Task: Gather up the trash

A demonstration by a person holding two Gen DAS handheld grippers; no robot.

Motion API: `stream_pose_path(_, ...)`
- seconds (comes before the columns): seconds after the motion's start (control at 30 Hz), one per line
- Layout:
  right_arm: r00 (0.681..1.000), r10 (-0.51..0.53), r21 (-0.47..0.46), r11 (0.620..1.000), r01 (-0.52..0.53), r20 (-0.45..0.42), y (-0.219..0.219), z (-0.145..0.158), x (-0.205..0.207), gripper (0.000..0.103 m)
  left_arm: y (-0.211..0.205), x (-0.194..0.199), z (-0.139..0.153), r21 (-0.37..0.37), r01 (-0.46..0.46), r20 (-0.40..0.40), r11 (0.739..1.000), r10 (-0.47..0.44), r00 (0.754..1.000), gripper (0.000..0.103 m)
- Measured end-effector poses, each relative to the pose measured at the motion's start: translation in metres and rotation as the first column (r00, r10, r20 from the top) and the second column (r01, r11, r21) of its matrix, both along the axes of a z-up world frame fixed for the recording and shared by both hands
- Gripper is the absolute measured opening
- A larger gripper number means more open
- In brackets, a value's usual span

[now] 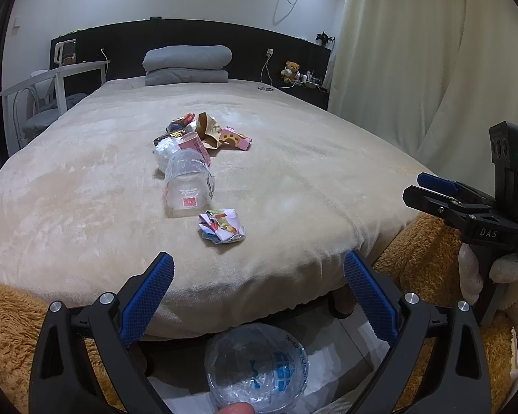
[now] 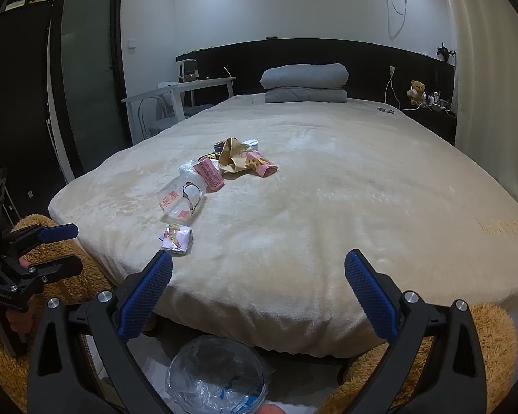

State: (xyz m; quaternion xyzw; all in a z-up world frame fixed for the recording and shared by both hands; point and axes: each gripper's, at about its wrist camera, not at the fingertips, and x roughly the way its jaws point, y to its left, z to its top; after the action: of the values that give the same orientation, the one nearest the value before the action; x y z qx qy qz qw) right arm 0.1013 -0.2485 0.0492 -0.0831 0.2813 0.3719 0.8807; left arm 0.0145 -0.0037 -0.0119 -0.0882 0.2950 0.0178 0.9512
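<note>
Trash lies in a line on the beige bed (image 1: 86, 179). Nearest is a crumpled colourful wrapper (image 1: 221, 226), also in the right wrist view (image 2: 176, 238). Behind it lies a clear plastic bottle (image 1: 188, 183) (image 2: 183, 198), then a pink carton (image 1: 197, 146) (image 2: 209, 170), a brown paper bag (image 1: 209, 131) (image 2: 233, 157) and a pink paw-print packet (image 1: 236, 138) (image 2: 259, 164). A bin lined with a clear plastic bag (image 1: 255, 369) (image 2: 217, 376) stands on the floor below. My left gripper (image 1: 259, 293) is open and empty before the bed's foot edge. My right gripper (image 2: 259, 293) is open and empty, to its right.
A folded grey blanket (image 1: 186, 63) lies at the black headboard. A white desk and chair (image 1: 51, 82) stand left of the bed; a nightstand with a teddy bear (image 1: 290, 70) is at the right. A curtain (image 1: 431, 69) hangs right. Orange shaggy rug (image 1: 10, 327) covers the floor.
</note>
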Motion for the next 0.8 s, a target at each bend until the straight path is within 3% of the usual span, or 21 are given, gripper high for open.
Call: stream_pose_path(0.8,1.0,0.01,-0.006,1.0,-0.01,-0.011,0.006,0.0028,0.0029,0.099,0.0025,-0.0005,-0.0038,-0.015,-0.011,-0.006,1.0,0.011,1.0,0.097)
